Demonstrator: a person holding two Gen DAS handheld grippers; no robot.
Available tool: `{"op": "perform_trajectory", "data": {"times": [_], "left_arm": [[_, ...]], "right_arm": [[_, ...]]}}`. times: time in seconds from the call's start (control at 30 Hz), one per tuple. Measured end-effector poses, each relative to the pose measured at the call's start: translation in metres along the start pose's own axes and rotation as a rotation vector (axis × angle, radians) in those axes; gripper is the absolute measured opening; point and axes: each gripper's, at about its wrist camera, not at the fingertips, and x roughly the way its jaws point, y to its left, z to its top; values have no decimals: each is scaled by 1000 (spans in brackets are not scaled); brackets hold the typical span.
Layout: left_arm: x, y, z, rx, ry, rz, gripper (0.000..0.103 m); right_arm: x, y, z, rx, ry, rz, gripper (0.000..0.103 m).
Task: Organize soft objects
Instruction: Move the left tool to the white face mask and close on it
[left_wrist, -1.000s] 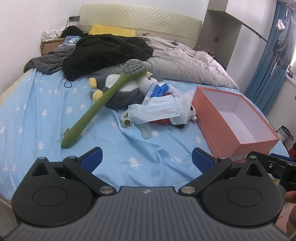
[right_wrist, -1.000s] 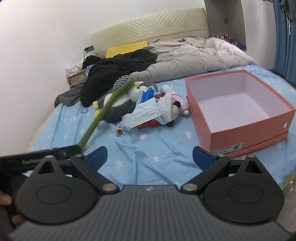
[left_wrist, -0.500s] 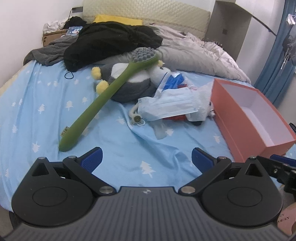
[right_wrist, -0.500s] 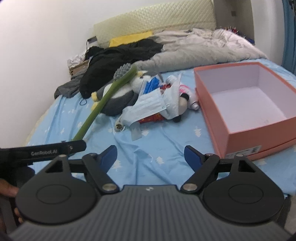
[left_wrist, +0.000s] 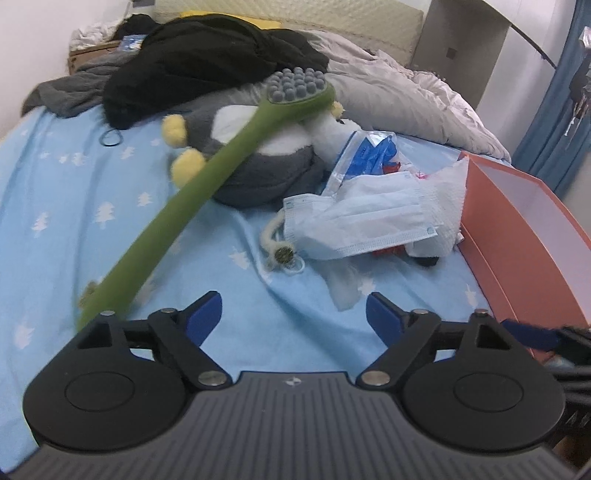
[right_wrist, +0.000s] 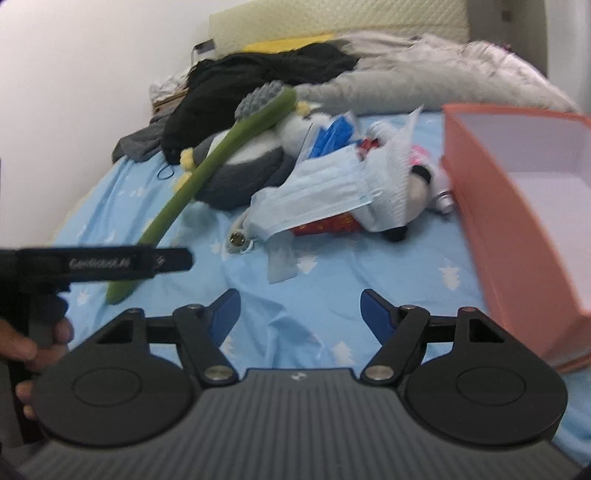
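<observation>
A heap of soft things lies on the blue bedsheet (left_wrist: 74, 206): a grey plush penguin (left_wrist: 258, 166) with yellow feet, a long green brush (left_wrist: 207, 177) leaning across it, a light blue face mask (left_wrist: 362, 221), a white tissue (left_wrist: 447, 195) and a small black-and-white plush (right_wrist: 413, 195). An open orange box (right_wrist: 517, 206) stands to the right of the heap. My left gripper (left_wrist: 293, 317) hangs over bare sheet in front of the heap, its jaws closing with nothing between them. The jaws of my right gripper (right_wrist: 300, 314) are closing too, on nothing.
Black clothes (left_wrist: 207, 62) and a grey quilt (left_wrist: 399, 96) are piled at the bed's head. A blue curtain (left_wrist: 554, 110) hangs at the right. A hand (right_wrist: 33, 343) holds the other gripper's black body at the left of the right wrist view.
Both grippers came down and forward toward the heap, which now looks larger. Both pairs of jaws have narrowed somewhat.
</observation>
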Motion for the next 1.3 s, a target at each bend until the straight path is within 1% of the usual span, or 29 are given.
{"op": "perform_trajectory", "data": {"times": [0.03, 0.07, 0.1, 0.17, 0.2, 0.23, 0.3, 0.47, 0.7, 0.77, 0.83, 0.9, 0.97, 1.0, 1.07, 1.13, 1.23, 1.3], "left_arm": [[8, 1, 4, 9, 1, -18, 83], [15, 0, 6, 20, 1, -32, 82], [22, 0, 9, 26, 1, -41, 81], [35, 1, 14, 28, 13, -68, 76], [41, 2, 17, 26, 21, -82, 75], [48, 2, 19, 23, 27, -93, 74], [62, 3, 26, 24, 44, -115, 71], [90, 2, 38, 26, 71, -171, 68], [118, -2, 52, 22, 90, -237, 60], [125, -3, 54, 18, 97, -245, 58], [130, -5, 56, 19, 98, -246, 55], [135, -6, 56, 15, 103, -242, 48], [140, -4, 56, 3, 117, -236, 35], [142, -4, 55, -2, 121, -234, 32], [145, -3, 55, -6, 123, -223, 16], [145, -2, 53, -14, 118, -212, 7], [139, 0, 51, -35, 103, -214, 2], [131, -2, 49, -34, 94, -219, 1]], "right_arm": [[9, -1, 1, -2, 13, 18, 74], [17, -1, 1, -7, 26, 27, 72], [24, -2, 1, -10, 37, 35, 68], [39, -2, 2, -13, 53, 63, 66], [46, -2, 3, -18, 62, 72, 63], [53, -1, 3, -29, 68, 76, 60], [68, 2, 5, -52, 81, 68, 58], [99, 0, 14, -38, 91, 103, 56], [132, 4, 24, -70, 94, 112, 45], [138, 6, 24, -90, 92, 111, 44], [145, 8, 23, -104, 100, 107, 37], [150, 8, 23, -113, 104, 100, 33], [151, 10, 22, -128, 100, 95, 30], [150, 11, 21, -134, 98, 94, 26], [148, 12, 20, -142, 98, 97, 23], [144, 13, 20, -153, 95, 94, 20], [136, 13, 19, -160, 89, 84, 18], [129, 12, 19, -158, 86, 76, 18]]}}
